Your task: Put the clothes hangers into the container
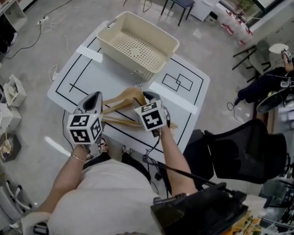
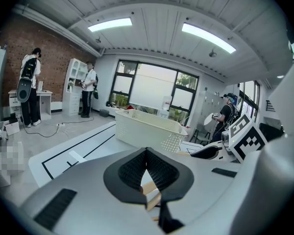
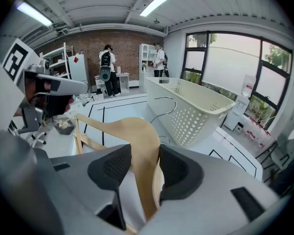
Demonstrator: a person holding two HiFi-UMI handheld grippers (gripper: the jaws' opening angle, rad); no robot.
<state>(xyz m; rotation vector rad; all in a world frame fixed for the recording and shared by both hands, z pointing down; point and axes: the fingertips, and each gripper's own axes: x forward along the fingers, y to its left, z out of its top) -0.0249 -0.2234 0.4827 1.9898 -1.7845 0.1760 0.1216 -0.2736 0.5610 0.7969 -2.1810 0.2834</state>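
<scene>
While your right hand-held gripper (image 3: 143, 155) clamps 1 wooden hanger (image 3: 130, 131) between its jaws, your left hand-held gripper (image 2: 146, 153) is clenched.

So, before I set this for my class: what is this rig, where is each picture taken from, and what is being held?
No robot here: a person holds a two-jaw tool in each hand. The head view looks down from their head; the other two cameras ride on the tools. On the white table are wooden hangers and a cream perforated basket. The right tool is clamped on a wooden hanger. The left tool looks closed, with wood behind its jaws; whether it grips, I can't tell.
</scene>
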